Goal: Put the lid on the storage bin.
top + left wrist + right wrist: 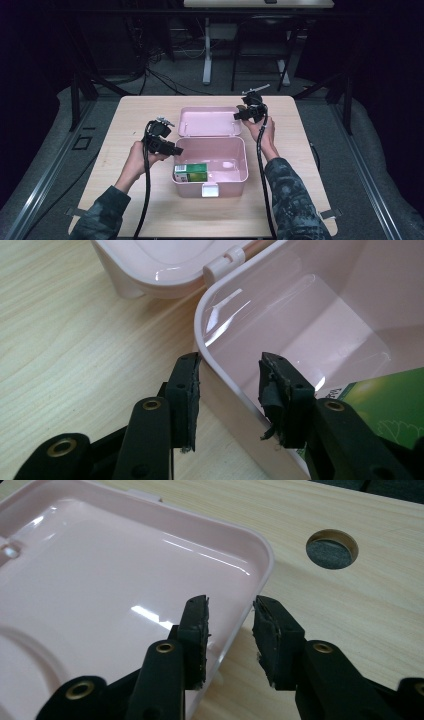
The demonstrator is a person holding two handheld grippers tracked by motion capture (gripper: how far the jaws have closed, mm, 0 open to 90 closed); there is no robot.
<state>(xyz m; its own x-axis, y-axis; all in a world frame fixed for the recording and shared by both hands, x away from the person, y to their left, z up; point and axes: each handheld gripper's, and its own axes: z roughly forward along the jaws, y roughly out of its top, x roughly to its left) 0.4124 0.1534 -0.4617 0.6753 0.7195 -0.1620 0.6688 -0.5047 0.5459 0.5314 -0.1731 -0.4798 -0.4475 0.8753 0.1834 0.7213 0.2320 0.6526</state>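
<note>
Right gripper view: right hand-held gripper (231, 625) straddles lid (100, 580) edge, narrowly open.

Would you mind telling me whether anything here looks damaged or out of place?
The rubber pads on the left gripper look frayed and peeling at the edges. Otherwise the pink box, its open lid and the green carton look orderly.

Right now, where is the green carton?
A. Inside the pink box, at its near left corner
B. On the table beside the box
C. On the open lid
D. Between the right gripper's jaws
A. In the high view the green carton lies inside the pink box, against its left wall near the front.
</note>
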